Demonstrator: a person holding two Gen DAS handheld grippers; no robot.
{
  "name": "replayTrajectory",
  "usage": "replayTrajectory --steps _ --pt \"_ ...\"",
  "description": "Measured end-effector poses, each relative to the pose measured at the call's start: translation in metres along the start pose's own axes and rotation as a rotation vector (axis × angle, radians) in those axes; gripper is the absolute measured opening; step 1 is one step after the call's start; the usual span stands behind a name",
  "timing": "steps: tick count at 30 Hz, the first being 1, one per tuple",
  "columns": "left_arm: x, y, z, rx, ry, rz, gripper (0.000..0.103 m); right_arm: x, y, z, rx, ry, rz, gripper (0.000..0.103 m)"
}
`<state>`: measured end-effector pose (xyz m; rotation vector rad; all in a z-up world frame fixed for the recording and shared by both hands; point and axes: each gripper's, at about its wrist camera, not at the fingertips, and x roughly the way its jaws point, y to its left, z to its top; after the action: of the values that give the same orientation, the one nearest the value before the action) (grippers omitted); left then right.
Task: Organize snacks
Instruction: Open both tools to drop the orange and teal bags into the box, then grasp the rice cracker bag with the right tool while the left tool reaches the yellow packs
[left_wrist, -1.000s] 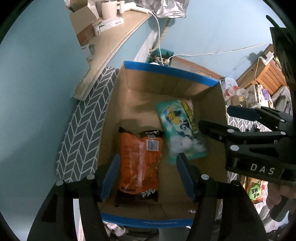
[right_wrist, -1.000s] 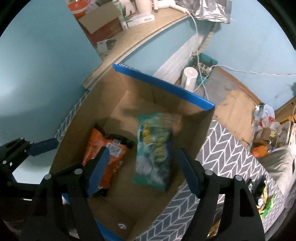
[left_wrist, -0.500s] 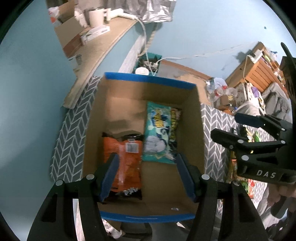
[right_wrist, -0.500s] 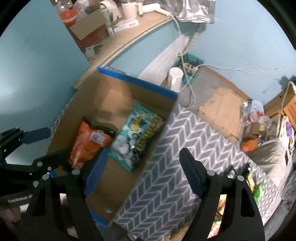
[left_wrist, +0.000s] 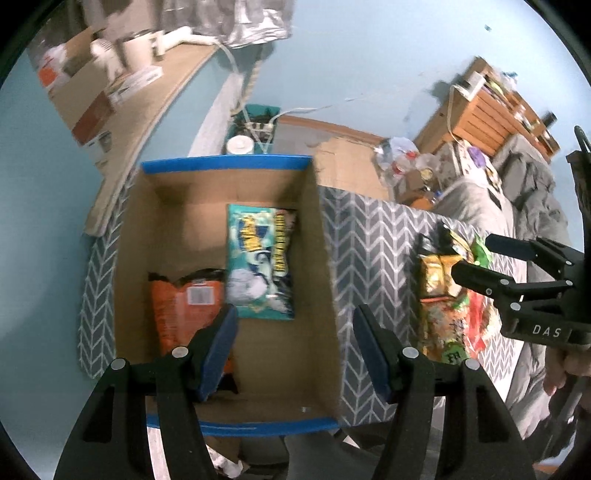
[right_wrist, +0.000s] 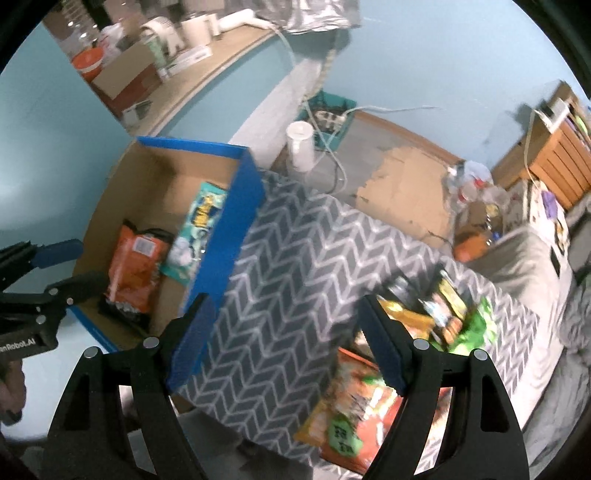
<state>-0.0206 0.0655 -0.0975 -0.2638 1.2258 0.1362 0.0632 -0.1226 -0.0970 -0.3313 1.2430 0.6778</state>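
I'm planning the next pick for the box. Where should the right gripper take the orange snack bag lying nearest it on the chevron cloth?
Probably from straight above, across the orange snack bag, pinching its puffed middle along the short width. It lies flat on the chevron cloth, so no edge is easy to get under. The right gripper is open and empty, partly over it already. Other packets overlap its far end.

Matt cardboard box (left_wrist: 166, 236), glossy foil snack bags (left_wrist: 447, 306), chevron-patterned woven cloth (right_wrist: 295, 295).
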Motion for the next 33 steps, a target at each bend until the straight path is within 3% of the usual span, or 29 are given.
replayTrajectory --steps 5,17,33 --pt "0.005 -0.028 -0.002 0.038 0.013 -0.033 0.071 -0.006 -0.023 -0.020 0.054 0.014 -0.028 0.080" --pt "0.035 -0.084 -0.014 0.148 0.080 -0.062 0.071 0.015 -0.068 -0.078 0.180 0.085 -0.062 0.081" --pt "0.068 -0.113 -0.032 0.212 0.126 -0.069 0.074 0.060 -0.075 -0.120 0.215 0.145 -0.088 0.081"
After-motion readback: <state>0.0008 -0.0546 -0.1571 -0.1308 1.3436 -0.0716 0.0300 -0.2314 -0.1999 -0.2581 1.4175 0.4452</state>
